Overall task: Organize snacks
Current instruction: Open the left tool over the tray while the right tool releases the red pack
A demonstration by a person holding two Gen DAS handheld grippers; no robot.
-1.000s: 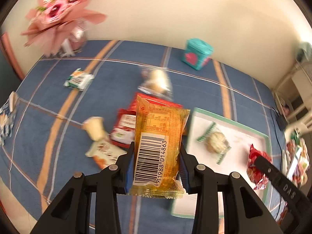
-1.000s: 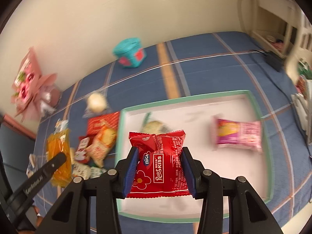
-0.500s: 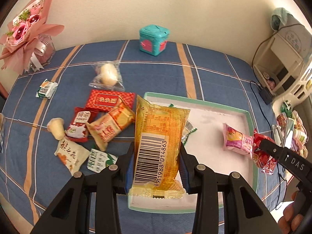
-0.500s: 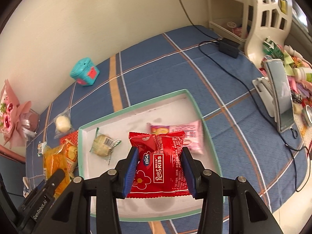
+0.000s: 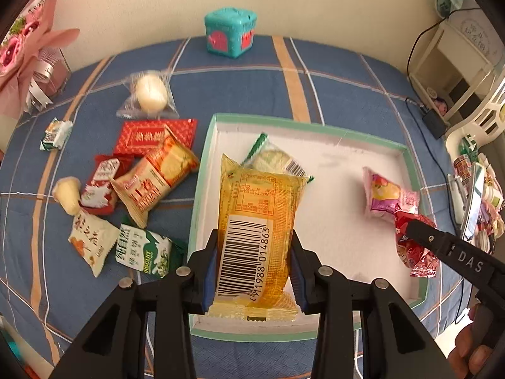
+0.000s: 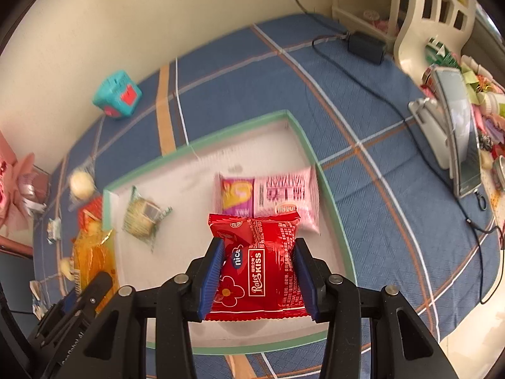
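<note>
I have both tongs loaded over the shallow white tray with the mint-green rim [image 5: 202, 170]: my left gripper [image 5: 254, 271] is clamped on the sides of a translucent orange snack packet with a barcode label [image 5: 258, 221], low in the centre of the left view, and my right gripper [image 6: 258, 274] is clamped on a glossy red foil snack pouch [image 6: 257, 265], low centre in the right view. Two snacks already lie in the tray, a pale round cake in a green-edged clear wrapper [image 5: 274, 161] and a pink and purple packet [image 6: 268, 192] just above the red pouch. My worry is the release: the orange packet hangs over the tray's near left corner, so if I let go here it may catch the rim and tip onto the blue plaid cloth [image 5: 252, 72]. The red pouch could land on the pink packet and slide. Both wrappers are slick, so either could slip early. The loose pile at centre left, including a red rectangular packet [image 5: 154, 135], still waits.
</note>
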